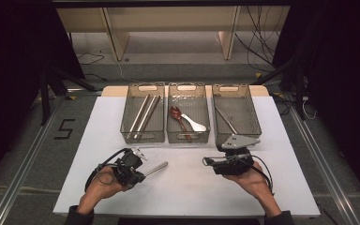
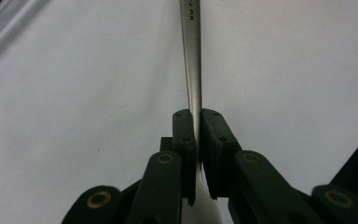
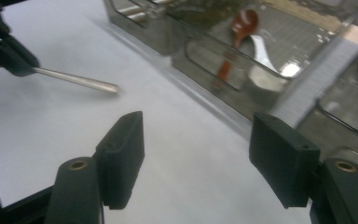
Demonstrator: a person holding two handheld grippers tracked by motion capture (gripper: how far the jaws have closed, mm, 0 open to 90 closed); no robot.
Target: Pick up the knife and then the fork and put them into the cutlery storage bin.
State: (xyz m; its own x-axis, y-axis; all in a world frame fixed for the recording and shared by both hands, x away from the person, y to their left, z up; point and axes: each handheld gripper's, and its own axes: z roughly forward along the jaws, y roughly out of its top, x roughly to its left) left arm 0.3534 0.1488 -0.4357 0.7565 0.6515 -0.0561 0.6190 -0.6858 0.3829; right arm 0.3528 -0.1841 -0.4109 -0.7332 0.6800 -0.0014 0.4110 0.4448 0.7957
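Left gripper (image 1: 138, 174), lower left of the high view: clamped on a metal utensil (image 2: 192, 60), handle sticking out up and to the right over the white table (image 1: 183, 187). Right gripper (image 3: 196, 158), lower right: jaws wide apart, nothing between them, just below the middle bin (image 1: 188, 133) holding two spoons (image 1: 185, 119).

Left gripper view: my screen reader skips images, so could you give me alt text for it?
The left gripper is shut on a thin metal utensil handle, which runs straight up and away from the two black jaws over a plain white table.
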